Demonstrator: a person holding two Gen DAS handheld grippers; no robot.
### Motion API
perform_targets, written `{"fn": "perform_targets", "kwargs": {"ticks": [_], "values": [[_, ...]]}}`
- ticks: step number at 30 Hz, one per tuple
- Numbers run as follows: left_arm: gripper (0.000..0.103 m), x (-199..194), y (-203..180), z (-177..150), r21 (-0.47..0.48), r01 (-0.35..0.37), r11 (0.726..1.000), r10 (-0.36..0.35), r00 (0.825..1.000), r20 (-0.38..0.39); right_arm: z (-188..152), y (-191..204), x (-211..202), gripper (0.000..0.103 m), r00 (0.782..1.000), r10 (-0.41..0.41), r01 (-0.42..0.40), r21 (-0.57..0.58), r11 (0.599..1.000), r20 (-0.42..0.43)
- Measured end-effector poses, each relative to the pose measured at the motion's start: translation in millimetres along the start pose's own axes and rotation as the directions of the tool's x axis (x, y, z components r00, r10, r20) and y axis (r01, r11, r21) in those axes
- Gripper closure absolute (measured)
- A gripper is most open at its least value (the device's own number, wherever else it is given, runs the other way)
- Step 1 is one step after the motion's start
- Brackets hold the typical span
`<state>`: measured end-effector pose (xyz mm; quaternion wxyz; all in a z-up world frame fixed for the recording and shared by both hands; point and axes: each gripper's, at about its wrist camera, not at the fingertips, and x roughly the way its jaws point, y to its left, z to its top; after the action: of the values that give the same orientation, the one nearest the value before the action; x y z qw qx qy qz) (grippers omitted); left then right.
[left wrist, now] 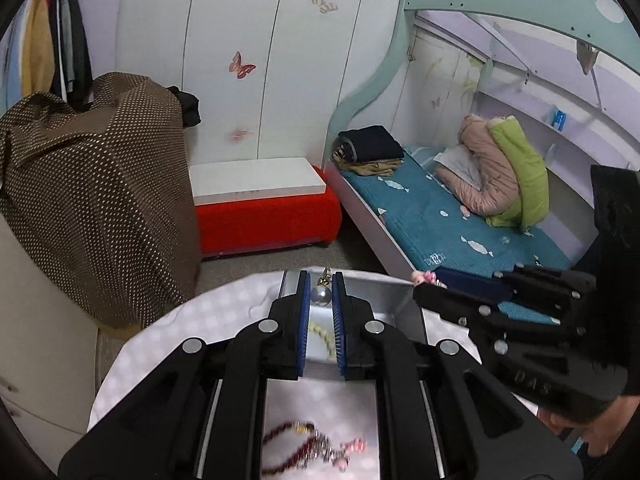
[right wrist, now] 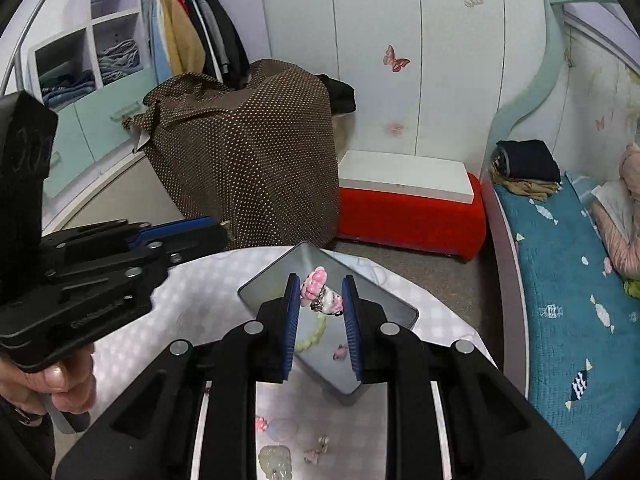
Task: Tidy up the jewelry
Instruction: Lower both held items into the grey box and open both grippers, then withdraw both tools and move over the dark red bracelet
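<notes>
Currently, left gripper (left wrist: 321, 294) clamps a pearl earring (left wrist: 321, 295). Right gripper (right wrist: 321, 294) clamps a pink charm (right wrist: 322, 292) above the tray (right wrist: 384, 300).

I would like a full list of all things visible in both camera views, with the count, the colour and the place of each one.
pearl pendant: 1, silver-grey, between the left tool's pads
pink charm: 1, pink and white, between the right tool's pads
metal tray: 1, silver, on the round table
bead bracelet: 1, pale yellow-green, inside the tray
red bead string: 1, dark red, on the table below the left tool
small trinkets: several, pink and pale, on the table near the camera
round table: 1, white checked cover
red bench: 1, with a white board on top
dotted cloth: 1, brown
bed: 1, teal sheet
left tool: 1, black, blue pads
right tool: 1, black, blue pads
</notes>
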<state>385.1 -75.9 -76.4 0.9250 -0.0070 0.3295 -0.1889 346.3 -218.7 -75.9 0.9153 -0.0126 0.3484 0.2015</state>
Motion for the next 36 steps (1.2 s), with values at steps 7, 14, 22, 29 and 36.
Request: {"fn": "perform_targets", "kwargs": {"ticks": [7, 14, 22, 29, 36], "values": [[0.092, 33.6, -1.8, 9.7, 0.002, 0.007, 1.0, -0.007, 0.999, -0.044, -0.9, -12.0, 19.6, 0.083, 0.999, -0.005, 0.006, 0.029, 1.0, -0.044], [0.092, 47.8, 3.0, 10.8, 0.004, 0.01, 1.0, -0.009, 0.997, -0.074, -3.1, -14.1, 28.0, 0.083, 0.998, -0.014, 0.016, 0.039, 0.999, -0.069], [0.063, 39.3, 2.0, 13.2, 0.01, -0.001, 1.0, 0.001, 0.998, -0.057, -3.5, -14.8, 32.6, 0.078, 0.996, -0.033, 0.036, 0.034, 0.999, -0.081], [0.012, 12.5, 16.4, 16.3, -0.046, -0.047, 0.998, 0.047, 0.999, 0.009, -3.6, -18.6, 19.0, 0.008, 0.998, -0.057, 0.058, 0.07, 0.996, -0.015], [0.009, -28.8, 26.7, 6.0, -0.071, -0.12, 0.99, 0.125, 0.99, 0.068, -5.9, -19.7, 1.8, 0.008, 0.995, -0.099, 0.098, 0.11, 0.989, 0.004]]}}
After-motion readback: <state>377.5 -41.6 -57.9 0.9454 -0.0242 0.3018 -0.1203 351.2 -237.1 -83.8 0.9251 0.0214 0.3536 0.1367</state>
